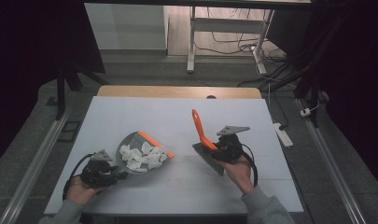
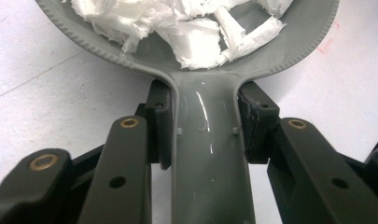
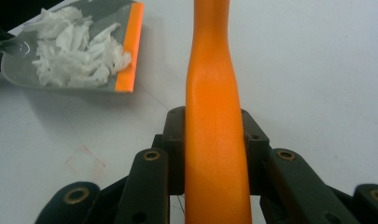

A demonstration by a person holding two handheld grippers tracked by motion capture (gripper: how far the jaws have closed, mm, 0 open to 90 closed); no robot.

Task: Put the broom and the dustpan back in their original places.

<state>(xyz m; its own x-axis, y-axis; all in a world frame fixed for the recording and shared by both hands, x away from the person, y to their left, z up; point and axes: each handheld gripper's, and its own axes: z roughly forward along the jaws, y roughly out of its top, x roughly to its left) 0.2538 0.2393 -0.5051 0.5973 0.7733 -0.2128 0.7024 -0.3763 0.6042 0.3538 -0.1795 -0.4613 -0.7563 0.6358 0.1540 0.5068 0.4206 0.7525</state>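
A grey dustpan (image 1: pixel 133 142) with an orange lip lies on the white table (image 1: pixel 130 116), left of centre, and holds several torn white paper scraps (image 1: pixel 142 157). My left gripper (image 1: pixel 115 175) is shut on the dustpan's grey handle (image 2: pixel 207 154); both pads (image 2: pixel 159 123) press its sides, and the scraps (image 2: pixel 191 28) lie just ahead. My right gripper (image 1: pixel 220 150) is shut on a brush whose orange handle (image 1: pixel 199 127) points up and away, with its grey bristles (image 1: pixel 209 160) down near the table. In the right gripper view the orange handle (image 3: pixel 217 116) runs between the jaws, and the dustpan (image 3: pixel 51 77) sits at the upper left.
A faint red square (image 3: pixel 85 164) is drawn on the table between the two hands. The table's wooden far edge (image 1: pixel 177 91) borders a floor with desk legs (image 1: pixel 191 46), cables and a power strip (image 1: pixel 283 134) to the right.
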